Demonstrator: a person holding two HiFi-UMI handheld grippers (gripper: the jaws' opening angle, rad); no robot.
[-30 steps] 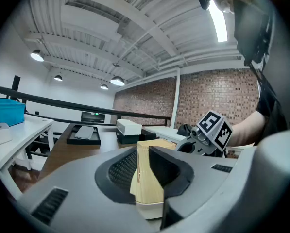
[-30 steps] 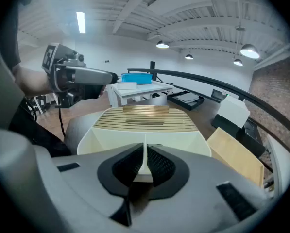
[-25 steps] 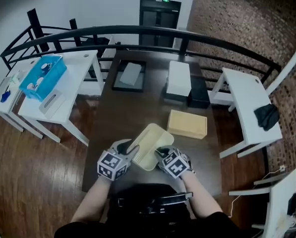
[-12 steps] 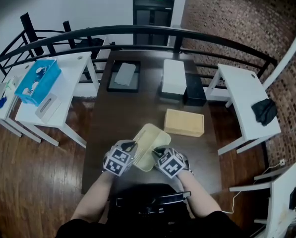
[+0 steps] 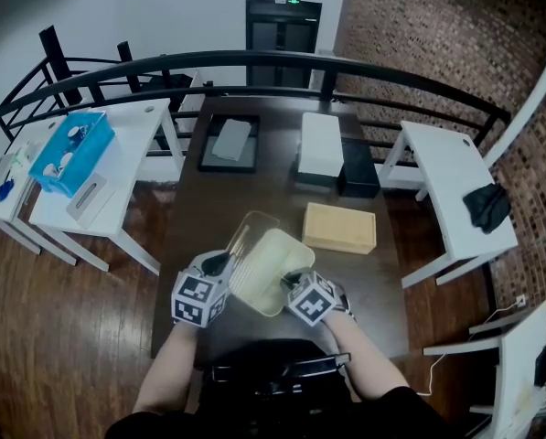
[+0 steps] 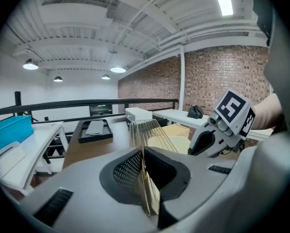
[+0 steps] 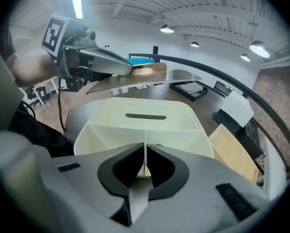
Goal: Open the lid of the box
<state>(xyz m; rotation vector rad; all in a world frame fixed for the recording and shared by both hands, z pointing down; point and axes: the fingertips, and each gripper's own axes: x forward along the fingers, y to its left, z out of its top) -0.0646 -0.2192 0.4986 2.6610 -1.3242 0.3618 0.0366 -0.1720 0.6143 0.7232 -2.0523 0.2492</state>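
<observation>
Two grippers, both clamped. The left gripper (image 6: 144, 171) is pinched shut on the edge of the clear ribbed plastic lid (image 5: 246, 236). The right gripper (image 7: 145, 165) is shut on the thin centre divider wall of the cream plastic compartment box (image 5: 273, 271). The box sits at the near edge of the dark brown table (image 5: 254, 186), between the two grippers. The lid is off its top, tilted up at the box's left side. Step: lid lift, looks nearly done. Next move probably calls for swinging the lid clear to the left while the right steadies the box; the thin lid could flex or slip.
</observation>
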